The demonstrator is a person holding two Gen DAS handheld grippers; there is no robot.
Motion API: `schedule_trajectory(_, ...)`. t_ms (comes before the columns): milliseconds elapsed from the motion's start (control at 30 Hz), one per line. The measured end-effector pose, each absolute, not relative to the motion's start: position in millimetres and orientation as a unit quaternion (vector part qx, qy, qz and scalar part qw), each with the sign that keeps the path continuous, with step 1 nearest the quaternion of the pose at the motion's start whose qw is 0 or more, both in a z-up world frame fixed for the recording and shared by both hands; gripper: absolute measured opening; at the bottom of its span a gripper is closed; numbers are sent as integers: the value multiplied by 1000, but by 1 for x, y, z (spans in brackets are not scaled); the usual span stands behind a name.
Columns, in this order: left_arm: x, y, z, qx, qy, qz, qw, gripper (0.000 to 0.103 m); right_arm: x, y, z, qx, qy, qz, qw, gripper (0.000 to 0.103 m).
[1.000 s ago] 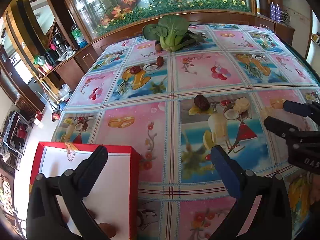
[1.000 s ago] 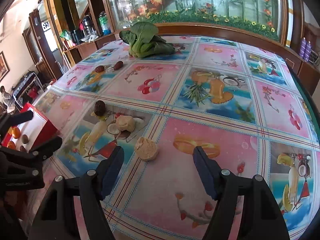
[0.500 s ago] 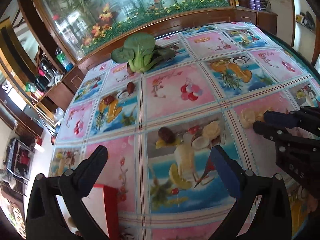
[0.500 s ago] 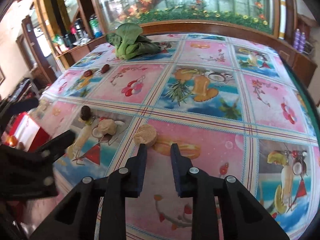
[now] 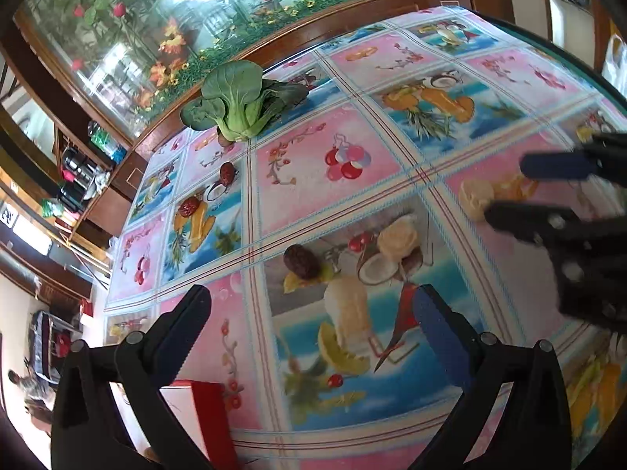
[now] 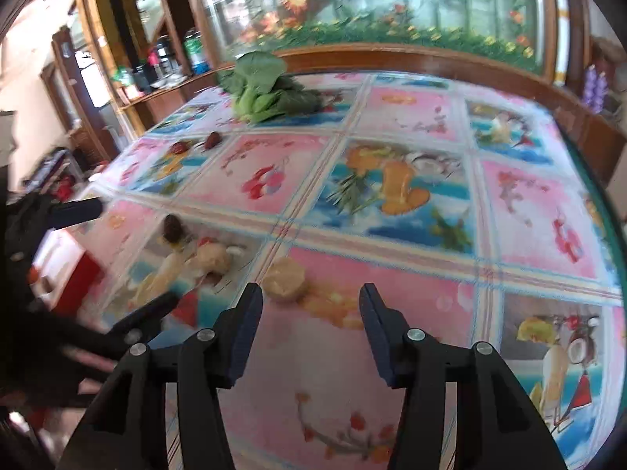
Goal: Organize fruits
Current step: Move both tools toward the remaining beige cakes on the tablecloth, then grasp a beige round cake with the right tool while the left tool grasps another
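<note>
My left gripper (image 5: 309, 309) is open and empty above the fruit-print tablecloth. Just ahead of it lie a dark red date (image 5: 301, 261) and a pale yellow fruit (image 5: 396, 233). A second pale round fruit (image 5: 473, 197) lies to the right, between the fingers of my right gripper (image 5: 521, 186). In the right wrist view my right gripper (image 6: 309, 299) is open and empty, with that pale fruit (image 6: 284, 279) just ahead by its left finger. Two more dates (image 5: 227, 173) (image 5: 189, 206) lie farther back. The red box (image 5: 203, 403) with a white inside shows at the lower left.
A bok choy (image 5: 239, 102) lies at the table's far edge, with a small brown fruit (image 5: 222, 140) beside it. A wooden ledge and a glass flower display (image 5: 274, 8) stand behind. The table's green rim (image 6: 603, 211) runs along the right.
My right gripper has opened from nearly shut and sits around the pale fruit. My left gripper has moved forward and right, leaving the red box at the frame's corner.
</note>
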State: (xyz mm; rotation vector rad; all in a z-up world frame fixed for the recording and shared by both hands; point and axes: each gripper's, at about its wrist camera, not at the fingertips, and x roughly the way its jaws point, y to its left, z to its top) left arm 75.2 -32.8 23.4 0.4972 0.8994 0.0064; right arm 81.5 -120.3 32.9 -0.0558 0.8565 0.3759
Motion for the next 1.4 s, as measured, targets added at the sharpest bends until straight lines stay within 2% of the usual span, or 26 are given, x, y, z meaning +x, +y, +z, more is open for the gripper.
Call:
schedule_trajectory(200, 79, -31, 27, 236, 430, 5, 871, 103, 89, -110, 28, -16, 419, 189, 888, 52)
schedule_trajectory(300, 81, -33, 27, 241, 434, 3, 868, 103, 88, -102, 27, -45, 420, 174, 890, 48)
schedule_trajectory(333, 82, -35, 26, 246, 436, 0, 865, 103, 88, -101, 27, -50, 419, 169, 891, 41)
schedule_trajectory(367, 83, -36, 25, 249, 439, -1, 863, 103, 90, -102, 27, -48, 418, 168, 891, 27)
schedule_trajectory(400, 84, -37, 24, 253, 444, -2, 860, 103, 92, -105, 27, -40, 419, 171, 891, 20)
schedule_trajectory(800, 102, -58, 19, 247, 454, -30, 855, 102, 115, -179, 24, 144, 472, 235, 838, 20)
schedule_trajectory(867, 107, -59, 16, 242, 460, -35, 854, 96, 117, -186, 22, 169, 480, 241, 826, 20)
schedule_trajectory(933, 110, -59, 17, 225, 462, -51, 856, 81, 119, -193, 19, 198, 489, 247, 813, 20)
schedule_trajectory(1067, 110, -60, 18, 212, 462, -69, 858, 73, 122, -200, 14, 234, 496, 253, 797, 20)
schedule_trajectory(1133, 108, -61, 19, 203, 461, -86, 859, 59, 122, -199, 15, 234, 497, 251, 797, 20)
schedule_trajectory(1200, 105, -63, 18, 199, 460, -96, 860, 50, 121, -198, 17, 230, 498, 248, 798, 20)
schedule_trajectory(1400, 104, -66, 17, 209, 447, -84, 866, 52, 121, -199, 19, 215, 500, 245, 802, 20)
